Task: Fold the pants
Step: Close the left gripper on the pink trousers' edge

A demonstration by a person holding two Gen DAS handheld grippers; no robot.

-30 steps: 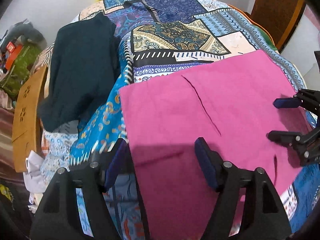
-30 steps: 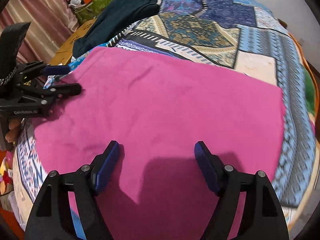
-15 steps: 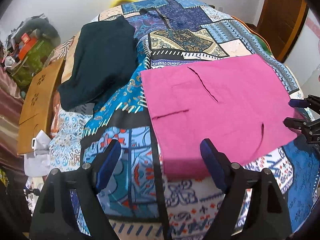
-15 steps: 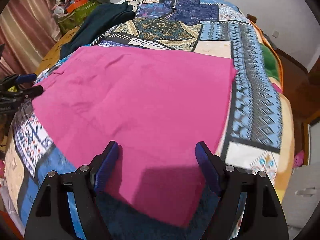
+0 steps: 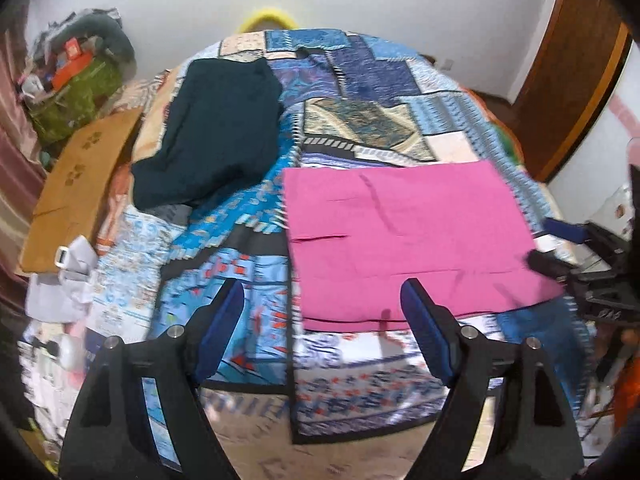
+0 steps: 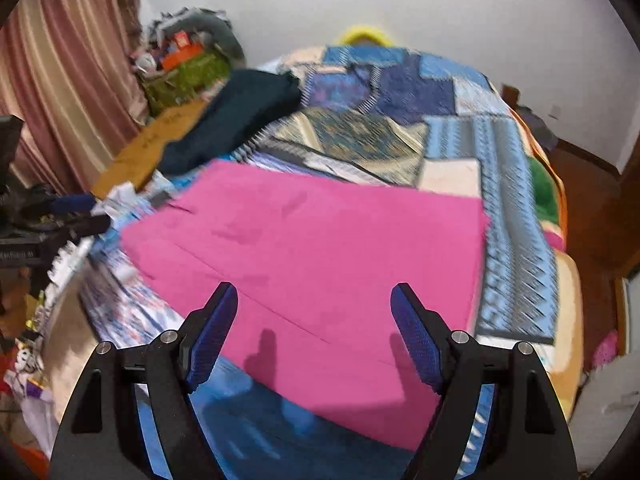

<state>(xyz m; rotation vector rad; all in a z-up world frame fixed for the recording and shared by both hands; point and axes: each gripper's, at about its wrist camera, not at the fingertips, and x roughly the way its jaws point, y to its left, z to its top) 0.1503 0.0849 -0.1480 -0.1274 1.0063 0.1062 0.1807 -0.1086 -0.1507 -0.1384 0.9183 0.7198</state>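
Note:
The pink pants (image 5: 404,240) lie folded into a flat rectangle on the patchwork bedspread (image 5: 360,92), near its front right. They also show in the right wrist view (image 6: 320,272). My left gripper (image 5: 324,320) is open and empty, held back from the pants' near left edge. My right gripper (image 6: 314,320) is open and empty, above the pants' near edge. The right gripper also shows at the right edge of the left wrist view (image 5: 560,244), beside the pants' right edge. The left gripper shows at the left edge of the right wrist view (image 6: 80,212).
A dark teal garment (image 5: 216,132) lies on the bed's far left. A cardboard sheet (image 5: 76,176) and a heap of bags (image 5: 76,92) stand left of the bed. A wooden door (image 5: 576,80) is at the right. A curtain (image 6: 60,80) hangs at the left.
Both grippers have pulled back and up from the pants, which now lie farther off and smaller in both views. The pants stay flat on the bed.

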